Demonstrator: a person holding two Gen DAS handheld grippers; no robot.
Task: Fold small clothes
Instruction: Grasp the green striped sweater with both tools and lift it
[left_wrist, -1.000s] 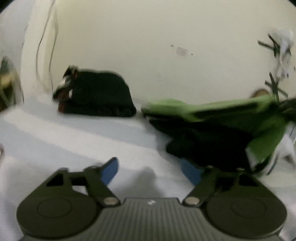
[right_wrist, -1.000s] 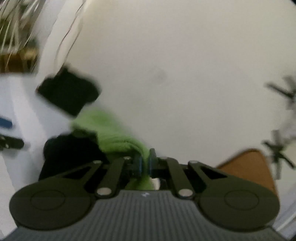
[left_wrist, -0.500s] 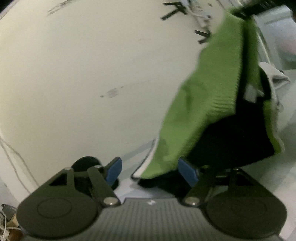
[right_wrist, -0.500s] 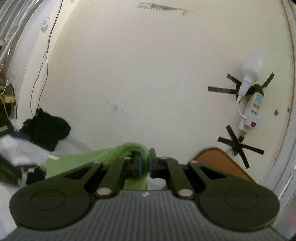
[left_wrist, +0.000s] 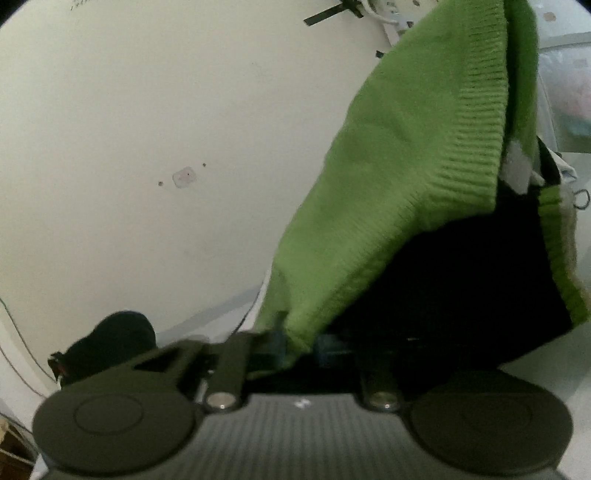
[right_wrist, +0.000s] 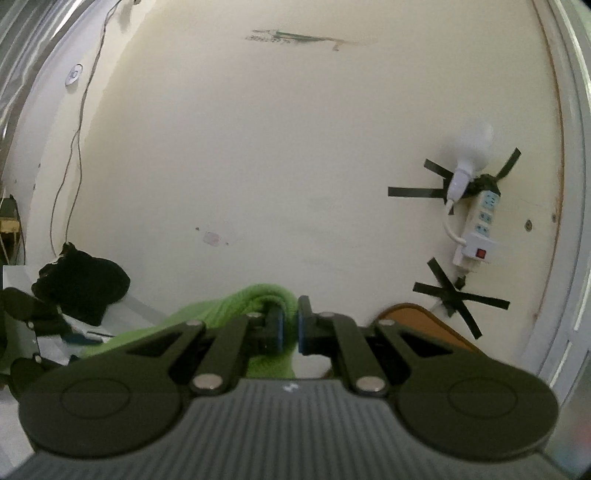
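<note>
— What's low in the middle of the frame?
— The right gripper (right_wrist: 290, 326), jaws pinched on a fold of the green knit garment (right_wrist: 236, 306).
— And around it?
— A dark clothes pile (right_wrist: 86, 284) at lower left; a white power strip (right_wrist: 480, 229) taped to the wall at right.

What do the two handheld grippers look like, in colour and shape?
Both look alike. The left gripper and right gripper have a grey ribbed body with a small white mark, two round black discs, black linkage bars with silver pins, and blue finger pads.
</note>
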